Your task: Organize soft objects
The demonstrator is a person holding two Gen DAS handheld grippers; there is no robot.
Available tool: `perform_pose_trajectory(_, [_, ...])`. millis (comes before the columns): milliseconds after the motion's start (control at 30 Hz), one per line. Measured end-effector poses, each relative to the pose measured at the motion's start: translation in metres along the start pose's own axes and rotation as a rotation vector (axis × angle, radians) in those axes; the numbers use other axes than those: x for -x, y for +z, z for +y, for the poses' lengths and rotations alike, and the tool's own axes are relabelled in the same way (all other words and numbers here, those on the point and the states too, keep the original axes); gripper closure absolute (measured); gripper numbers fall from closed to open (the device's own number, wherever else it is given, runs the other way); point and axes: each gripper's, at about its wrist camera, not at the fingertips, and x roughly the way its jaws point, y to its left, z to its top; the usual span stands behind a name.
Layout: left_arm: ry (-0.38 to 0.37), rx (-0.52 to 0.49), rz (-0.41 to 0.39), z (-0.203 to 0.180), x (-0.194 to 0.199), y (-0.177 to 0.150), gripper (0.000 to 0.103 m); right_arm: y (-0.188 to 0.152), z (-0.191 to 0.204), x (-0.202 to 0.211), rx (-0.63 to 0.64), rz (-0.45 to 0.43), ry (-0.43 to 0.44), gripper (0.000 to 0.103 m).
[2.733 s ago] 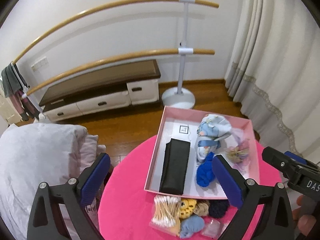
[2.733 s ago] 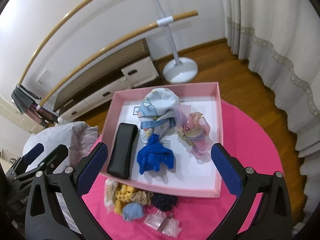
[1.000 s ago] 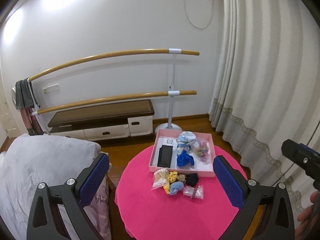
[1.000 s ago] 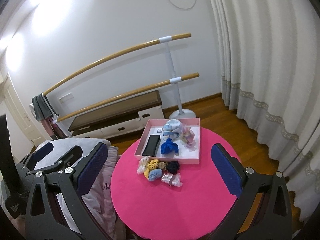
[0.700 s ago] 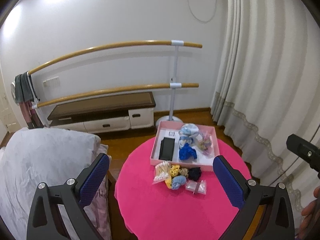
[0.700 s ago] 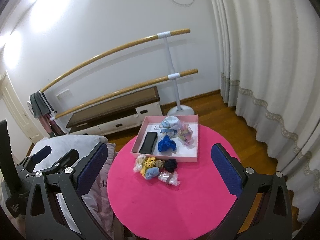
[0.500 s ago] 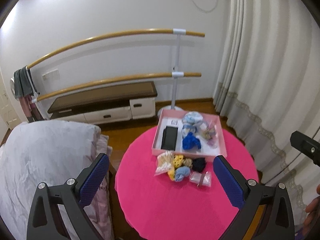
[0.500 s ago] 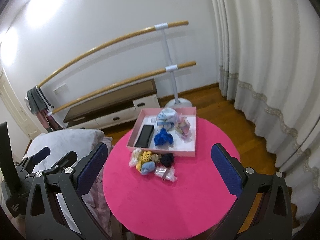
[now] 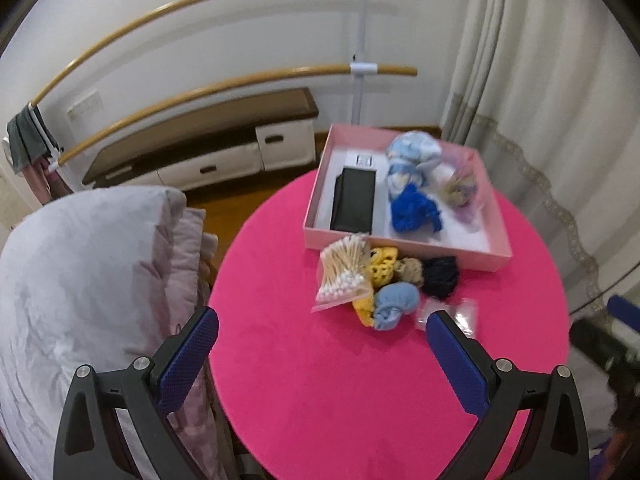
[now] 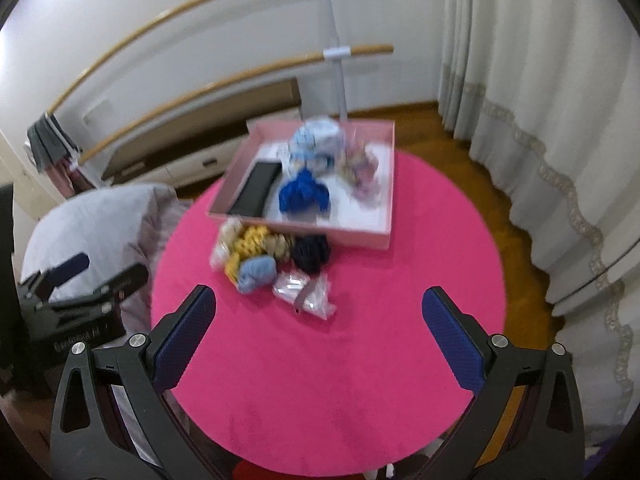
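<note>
A pink box (image 9: 404, 246) (image 10: 304, 228) sits at the far side of a round pink table (image 9: 340, 380) (image 10: 340, 380). In it lie a black pouch (image 9: 354, 200), a blue scrunchie (image 9: 416, 210), a pale blue cloth bundle (image 9: 412, 156) and a pastel scrunchie (image 9: 460, 190). In front of the box lie a bag of cotton swabs (image 9: 342, 272), yellow (image 9: 382, 266), beige (image 9: 410, 270), dark navy (image 9: 440, 276) and light blue (image 9: 396, 304) scrunchies, and a small clear bag (image 10: 306, 294). My left gripper (image 9: 322, 344) and right gripper (image 10: 318, 320) are open and empty, above the table's near side.
A grey quilt pile (image 9: 80, 280) lies left of the table. Behind are a ballet barre (image 9: 362, 68), a low cabinet (image 9: 208, 152) and curtains (image 10: 540, 100) at the right. The left gripper also shows in the right wrist view (image 10: 80, 292).
Both grippers have come down and closer to the table, so the box and the pile look larger. Both stay open. Nothing on the table has moved.
</note>
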Motion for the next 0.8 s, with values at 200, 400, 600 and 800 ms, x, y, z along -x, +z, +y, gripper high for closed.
perform_pose_trajectory(200, [0.006,0.012,0.069,0.002,-0.085,0.014,0.0,-0.011,-0.005,-0.065,0.022,0.091,-0.007,0.0])
perform_pose_trajectory(400, [-0.005,0.035,0.101,0.006,-0.152,0.024,0.0,-0.015,-0.003,-0.117,0.049,0.148,-0.004,0.0])
perform_pose_trajectory(600, [-0.022,0.022,0.113,0.003,-0.191,0.031,0.0,-0.018,0.004,-0.147,0.068,0.179,0.0,0.0])
perform_pose_trajectory(800, [-0.061,0.061,0.144,0.01,-0.218,0.036,0.019,-0.02,0.008,-0.168,0.076,0.203,0.006,0.002])
